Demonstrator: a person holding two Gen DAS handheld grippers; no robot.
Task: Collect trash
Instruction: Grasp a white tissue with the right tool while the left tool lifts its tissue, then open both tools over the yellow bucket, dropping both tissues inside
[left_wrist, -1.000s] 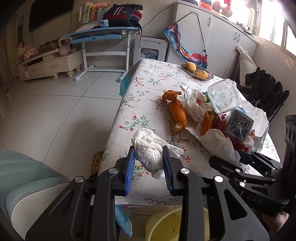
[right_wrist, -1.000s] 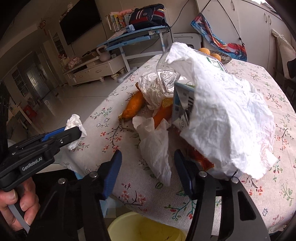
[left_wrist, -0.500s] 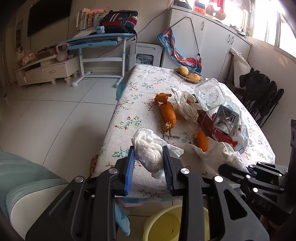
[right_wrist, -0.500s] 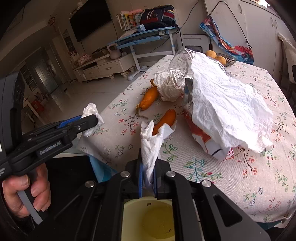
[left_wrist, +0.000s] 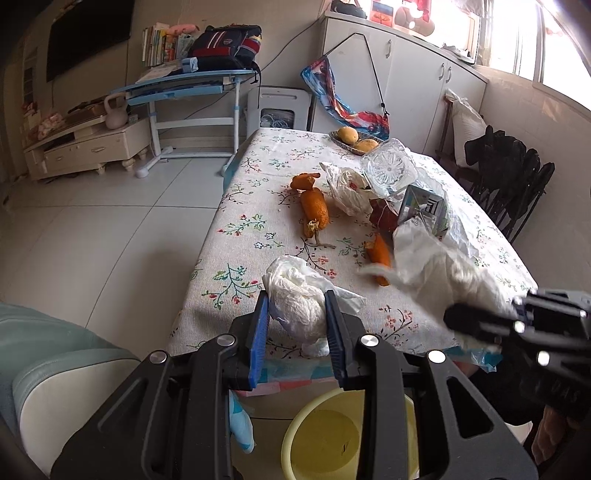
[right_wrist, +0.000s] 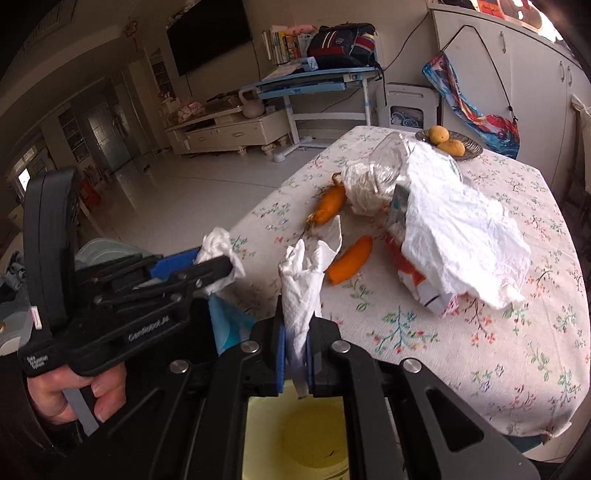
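Between the right gripper's (right_wrist: 295, 354) clenched jaws hangs a thin white tissue (right_wrist: 301, 291), light and limp, pinched low so its top flops. Just beside it, the left gripper (left_wrist: 295, 328) grips a crumpled tissue wad (left_wrist: 299, 299), soft and springy. Both hover over the yellow bin (left_wrist: 325, 439) below the counter (left_wrist: 236, 236), where carrots (left_wrist: 314, 206), slippery plastic bags (left_wrist: 443, 269) and a carton (left_wrist: 424, 210) remain.

Right gripper (right_wrist: 295, 354) clamped on white tissue (right_wrist: 301, 288) above yellow bin (right_wrist: 295, 435); left gripper (right_wrist: 218, 264) pinching crumpled tissue (right_wrist: 218, 245), near left.
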